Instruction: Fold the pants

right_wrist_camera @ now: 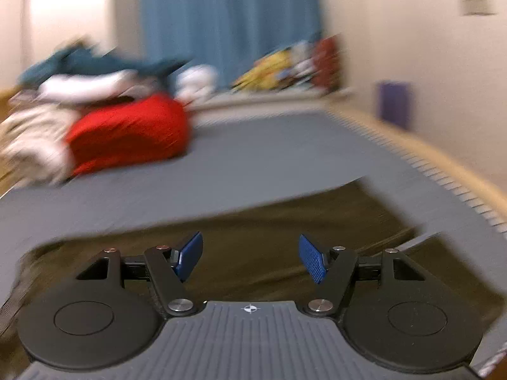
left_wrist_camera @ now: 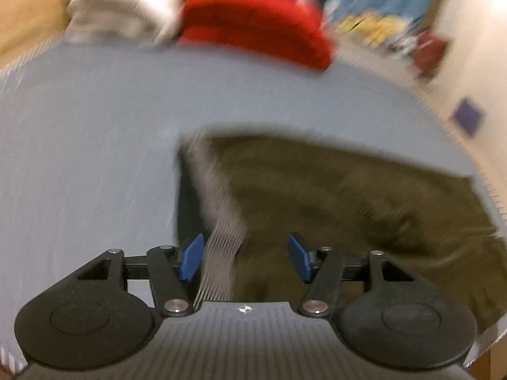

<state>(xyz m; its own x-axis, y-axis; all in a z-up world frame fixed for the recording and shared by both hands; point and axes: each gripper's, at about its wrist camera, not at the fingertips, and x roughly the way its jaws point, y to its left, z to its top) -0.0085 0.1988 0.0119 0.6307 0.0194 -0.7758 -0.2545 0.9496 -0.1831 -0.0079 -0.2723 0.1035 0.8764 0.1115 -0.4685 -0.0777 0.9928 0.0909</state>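
Note:
Olive-green pants (left_wrist_camera: 332, 209) lie spread on a grey ribbed mat (left_wrist_camera: 95, 126), blurred in both views. In the left wrist view a pale grey striped band (left_wrist_camera: 221, 253) at the pants' left edge runs under my left gripper (left_wrist_camera: 245, 258). The band sits close to the left blue pad (left_wrist_camera: 191, 258), and the jaws stand apart with nothing pinched. In the right wrist view my right gripper (right_wrist_camera: 252, 258) hovers over the pants (right_wrist_camera: 253, 221), its blue pads (right_wrist_camera: 312, 258) wide apart and empty. The near part of the pants is hidden behind both gripper bodies.
A red garment (right_wrist_camera: 126, 133) lies on the mat's far side beside a pile of white and teal clothes (right_wrist_camera: 79, 76). Behind them hangs a blue curtain (right_wrist_camera: 228, 22), with yellow and red items (right_wrist_camera: 285, 66) along the wall. A wooden edge (right_wrist_camera: 443, 164) borders the mat (right_wrist_camera: 253, 158) on the right.

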